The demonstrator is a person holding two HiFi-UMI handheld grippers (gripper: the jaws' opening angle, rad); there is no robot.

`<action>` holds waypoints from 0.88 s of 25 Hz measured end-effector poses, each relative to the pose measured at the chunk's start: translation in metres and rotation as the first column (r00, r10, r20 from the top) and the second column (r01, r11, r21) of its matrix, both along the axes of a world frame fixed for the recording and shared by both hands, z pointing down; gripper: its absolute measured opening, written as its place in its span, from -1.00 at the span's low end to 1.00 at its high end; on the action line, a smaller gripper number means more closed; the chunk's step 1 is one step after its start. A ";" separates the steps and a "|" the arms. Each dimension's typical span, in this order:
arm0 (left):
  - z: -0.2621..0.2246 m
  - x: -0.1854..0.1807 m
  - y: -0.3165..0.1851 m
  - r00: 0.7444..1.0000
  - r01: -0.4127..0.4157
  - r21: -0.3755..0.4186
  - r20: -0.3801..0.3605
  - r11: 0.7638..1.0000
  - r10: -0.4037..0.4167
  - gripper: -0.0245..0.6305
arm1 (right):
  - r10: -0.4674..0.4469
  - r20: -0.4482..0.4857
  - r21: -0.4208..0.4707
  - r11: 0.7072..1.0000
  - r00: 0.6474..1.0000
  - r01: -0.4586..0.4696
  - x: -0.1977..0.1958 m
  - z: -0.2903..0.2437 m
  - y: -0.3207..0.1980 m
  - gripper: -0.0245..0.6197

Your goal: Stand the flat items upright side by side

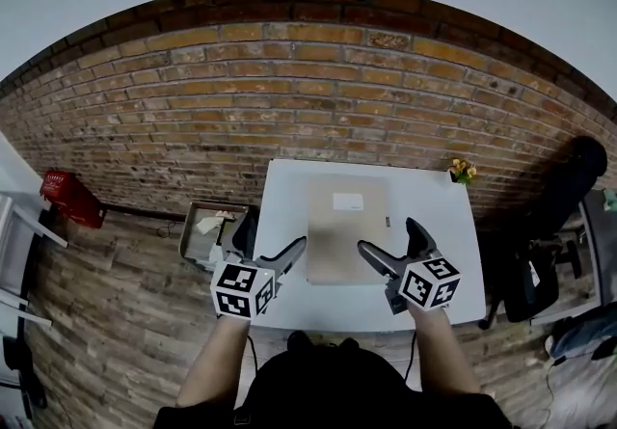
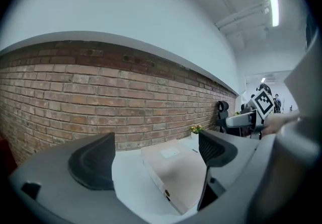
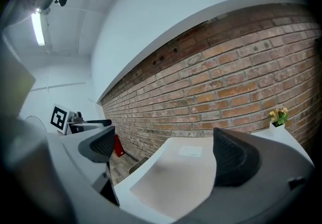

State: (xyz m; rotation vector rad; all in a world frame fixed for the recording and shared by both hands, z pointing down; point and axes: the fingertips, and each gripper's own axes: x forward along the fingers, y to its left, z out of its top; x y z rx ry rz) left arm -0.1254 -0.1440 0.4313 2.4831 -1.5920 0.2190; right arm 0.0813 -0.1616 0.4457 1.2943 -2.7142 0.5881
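So, brick wall (image 1: pixel 289 99): ran behind everything, right up against the worktop's far edge.
Worktop (image 1: pixel 289 188): white and mostly bare.
Tan flat item (image 1: pixel 345 229): lay flat in the middle of the worktop, white label up, long axis pointing away from the person toward the wall. It looked chunky from the side; couldn't tell if it was one piece or several.
Left gripper (image 1: pixel 275 236): jaws wide apart, nothing between them, just off the item's near left edge, so the item sat ahead and to its right.
Right gripper (image 1: pixel 388 236): jaws also spread wide and empty, mirrored at the near right corner, maybe a touch closer in.
Next move, my guess: both hands were about equally placed to pinch the near end from either side and tip it up.
Flower pot (image 1: pixel 462 170): tiny, at the far right corner, well clear.
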 end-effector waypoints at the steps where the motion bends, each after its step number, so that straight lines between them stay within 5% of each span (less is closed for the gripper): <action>1: 0.000 -0.004 0.000 1.000 -0.006 0.005 -0.002 1.000 0.006 0.63 | 0.006 -0.005 0.001 1.000 1.000 -0.006 -0.003 0.000 0.001 0.90; 12: 0.034 -0.015 -0.006 0.993 -0.082 -0.087 -0.096 0.993 0.073 0.63 | 0.082 -0.034 -0.122 0.989 0.996 -0.086 -0.009 0.028 0.000 0.90; 22: 0.082 0.003 -0.033 0.985 -0.120 -0.238 -0.149 0.964 0.086 0.63 | 0.077 -0.065 -0.265 0.960 0.995 -0.092 -0.004 0.074 -0.033 0.89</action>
